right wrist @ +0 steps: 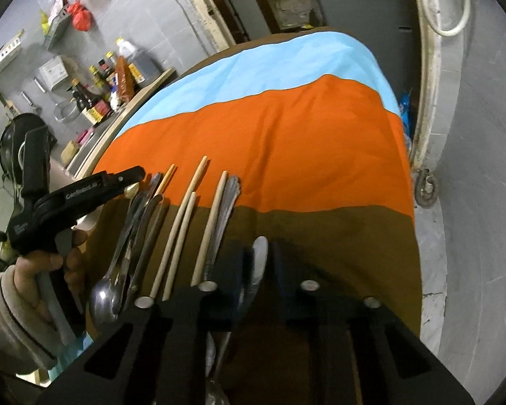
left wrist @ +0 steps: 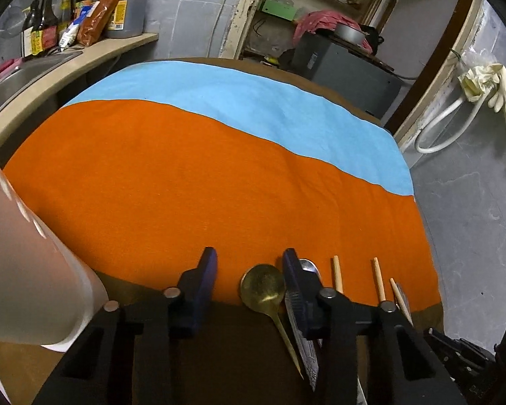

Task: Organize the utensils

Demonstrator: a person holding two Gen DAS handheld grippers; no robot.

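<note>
A brass spoon [left wrist: 262, 287] lies on the brown cloth with its bowl at the orange cloth's edge. My left gripper [left wrist: 249, 266] stands partly open around that bowl, and a gap shows at the left finger [left wrist: 205, 270]. In the right wrist view a hand [right wrist: 33, 270] holds the left gripper [right wrist: 131, 182] over the row of utensils. My right gripper [right wrist: 258, 256] is shut on the handle of a silver spoon [right wrist: 259, 253], whose bowl shows below the jaws. Wooden chopsticks [right wrist: 185, 222], a silver fork [right wrist: 229, 195] and dark spoons [right wrist: 135, 236] lie side by side.
A white perforated holder [left wrist: 33, 253] stands close at the left. The orange cloth [left wrist: 185, 185] and a blue cloth [left wrist: 236, 101] cover the table beyond. A sink [left wrist: 23, 74] and sauce bottles [left wrist: 84, 10] are at the back left. Rubber gloves [left wrist: 499, 94] hang at the right.
</note>
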